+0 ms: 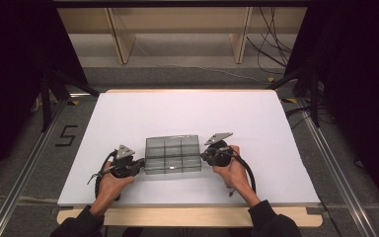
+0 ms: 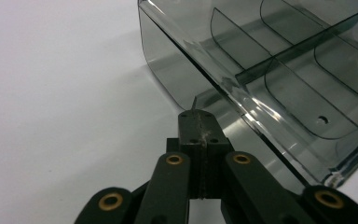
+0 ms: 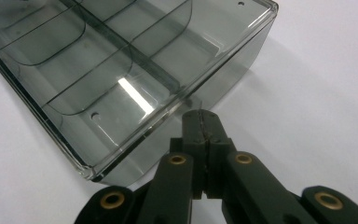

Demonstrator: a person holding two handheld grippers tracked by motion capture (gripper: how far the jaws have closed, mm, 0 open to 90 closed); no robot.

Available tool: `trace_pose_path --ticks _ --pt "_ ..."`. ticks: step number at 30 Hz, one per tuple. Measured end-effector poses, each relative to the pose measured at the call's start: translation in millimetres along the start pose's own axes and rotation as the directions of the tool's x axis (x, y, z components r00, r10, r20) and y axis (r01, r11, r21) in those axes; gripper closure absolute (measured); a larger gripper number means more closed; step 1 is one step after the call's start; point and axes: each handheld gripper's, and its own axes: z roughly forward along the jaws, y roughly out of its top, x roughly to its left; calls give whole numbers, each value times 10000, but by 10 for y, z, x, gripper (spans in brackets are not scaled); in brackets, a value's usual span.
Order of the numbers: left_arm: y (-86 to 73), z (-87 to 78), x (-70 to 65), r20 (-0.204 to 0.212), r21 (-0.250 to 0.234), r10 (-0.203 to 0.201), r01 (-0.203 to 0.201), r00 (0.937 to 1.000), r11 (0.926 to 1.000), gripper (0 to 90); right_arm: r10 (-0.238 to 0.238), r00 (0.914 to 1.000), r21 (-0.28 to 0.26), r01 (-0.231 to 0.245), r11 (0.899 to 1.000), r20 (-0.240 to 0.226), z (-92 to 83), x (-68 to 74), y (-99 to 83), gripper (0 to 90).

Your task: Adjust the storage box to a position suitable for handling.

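Note:
A smoky clear plastic organiser box [image 1: 172, 154] with several divided compartments, all bare inside, lies on the white table top [image 1: 187, 111]. My left gripper [image 1: 140, 165] sits at the box's left end, held by a hand. In the left gripper view its jaws [image 2: 196, 116] are shut, tips right at the side wall of the box [image 2: 279, 70], nothing between them. My right gripper [image 1: 203, 156] is at the box's right end. In the right gripper view it [image 3: 201, 115] is likewise shut, tips against the wall of the box [image 3: 121, 60]. Whether either tip touches the wall I cannot tell.
The white sheet covers a wooden table whose front edge [image 1: 187, 216] shows below the forearms. Wooden shelf legs [image 1: 121, 42] and loose cables [image 1: 269, 49] lie on the floor beyond the far edge. Metal rails [image 1: 24, 173] run along both sides.

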Motion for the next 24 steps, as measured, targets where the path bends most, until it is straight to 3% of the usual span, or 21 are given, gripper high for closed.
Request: trace_pose_path --ticks 1,6,9,10,12,13,17,20,21,24 --pt "0 -8 -28 72 107 54 -55 10000 9999 893 -211 9998 56 211 9998 51 -16 -15 -11 900" --pt "-5 -26 -99 114 144 295 -297 9995 9995 893 13 9999 49 -14 10000 163 -83 12 -84 900" --pt "-15 -54 -133 149 318 458 -463 9988 9984 894 -213 9997 199 210 9996 148 -142 41 -118 900" --pt "-21 -43 -152 142 133 297 -299 9995 9995 894 -247 9995 147 244 9996 212 -167 58 -133 900" --pt "-25 -59 -172 161 225 497 -500 9986 9985 894 -115 9995 139 111 9998 298 -184 99 -157 900" --pt "-32 -64 -210 93 178 619 -621 9980 9979 894 22 9994 406 -36 9992 341 -228 125 -173 900" --pt "-45 -81 -248 194 271 869 -874 9960 9958 894 59 9994 294 -69 9995 341 -272 149 -228 900" --pt "-66 -81 -306 354 125 678 -683 9971 9976 894 10 9993 375 -24 9993 372 -318 156 -265 900" --pt "-79 -94 -333 400 160 832 -839 9957 9963 894 96 9990 251 -107 9996 431 -346 169 -320 900" --pt "-92 -94 -379 496 93 808 -813 9955 9966 894 -55 9991 59 53 10000 412 -370 149 -354 900"
